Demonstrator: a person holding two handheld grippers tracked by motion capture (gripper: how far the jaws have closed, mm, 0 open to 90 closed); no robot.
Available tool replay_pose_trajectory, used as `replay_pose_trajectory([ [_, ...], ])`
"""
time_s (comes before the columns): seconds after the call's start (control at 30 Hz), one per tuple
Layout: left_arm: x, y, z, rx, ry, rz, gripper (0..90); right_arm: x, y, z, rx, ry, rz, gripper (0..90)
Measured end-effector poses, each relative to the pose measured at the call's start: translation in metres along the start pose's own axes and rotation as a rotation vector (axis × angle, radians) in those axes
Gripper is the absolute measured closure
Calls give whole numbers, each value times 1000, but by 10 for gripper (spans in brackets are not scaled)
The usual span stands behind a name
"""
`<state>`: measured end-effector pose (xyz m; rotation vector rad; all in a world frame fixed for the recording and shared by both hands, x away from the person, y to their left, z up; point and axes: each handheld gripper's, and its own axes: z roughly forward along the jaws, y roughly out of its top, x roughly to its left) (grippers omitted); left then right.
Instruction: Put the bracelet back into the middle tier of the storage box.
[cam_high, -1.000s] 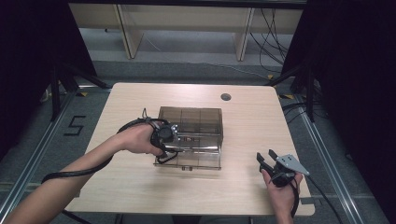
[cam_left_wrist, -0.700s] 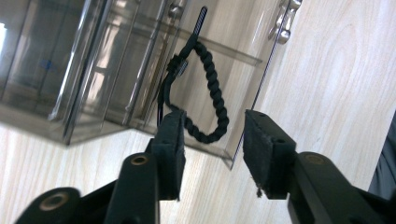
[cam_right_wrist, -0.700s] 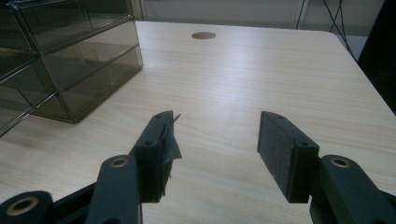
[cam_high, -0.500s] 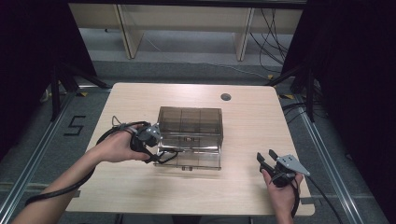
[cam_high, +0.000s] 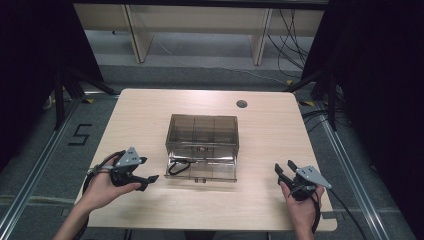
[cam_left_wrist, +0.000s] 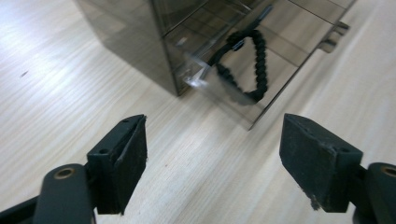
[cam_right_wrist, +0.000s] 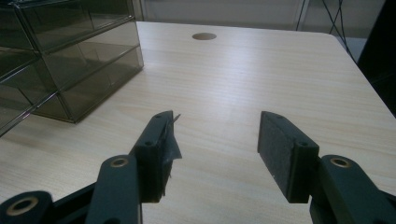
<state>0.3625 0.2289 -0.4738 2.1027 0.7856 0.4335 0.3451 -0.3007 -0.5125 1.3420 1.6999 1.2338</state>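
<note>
A smoky clear drawer cabinet (cam_high: 202, 131) stands mid-table. Its bottom drawer (cam_high: 215, 172) is pulled out toward me, and a black beaded bracelet (cam_high: 177, 166) lies in the drawer's left end. My left gripper (cam_high: 150, 169) sits on the table left of the drawer and points at it. Its jaws have just been opening and stand wide with nothing between them. In the left gripper view the bracelet (cam_left_wrist: 259, 60) lies beyond the open jaws (cam_left_wrist: 212, 140). My right gripper (cam_high: 284, 166) rests open and empty at the front right, with the cabinet (cam_right_wrist: 70, 46) to its left.
A round cable hole (cam_high: 242, 104) sits in the wooden table (cam_high: 150, 115) behind the cabinet. Black curtains flank the table, and shelving legs and cables stand on the floor beyond. Each gripper's cable trails back along the forearm.
My left gripper has drawn back leftward and down from the drawer, and its jaws have opened. The bracelet stays in the drawer. The right hand has not moved.
</note>
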Motion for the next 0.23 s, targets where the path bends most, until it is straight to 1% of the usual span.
replay_pose_trajectory([
  [0.03,1,-8,1,-35,15,-10,216,0,0,0,-2,-8,1,467],
  [0.07,-1,-15,2,-64,24,-51,207,0,0,0,-6,-10,-8,467],
  [0.1,0,-21,1,-81,37,-48,202,-1,0,1,-11,-8,-23,467],
  [0.13,-1,-25,1,-115,39,-59,204,-1,0,1,-11,-7,-18,467],
  [0.17,-1,-29,1,-151,38,-78,204,-2,0,1,-11,-1,-26,467],
  [0.2,-1,-33,0,-184,35,-113,208,-2,0,1,-13,-2,-25,466],
  [0.23,0,-36,-1,-221,37,-136,218,-2,0,1,-13,-2,-24,466],
])
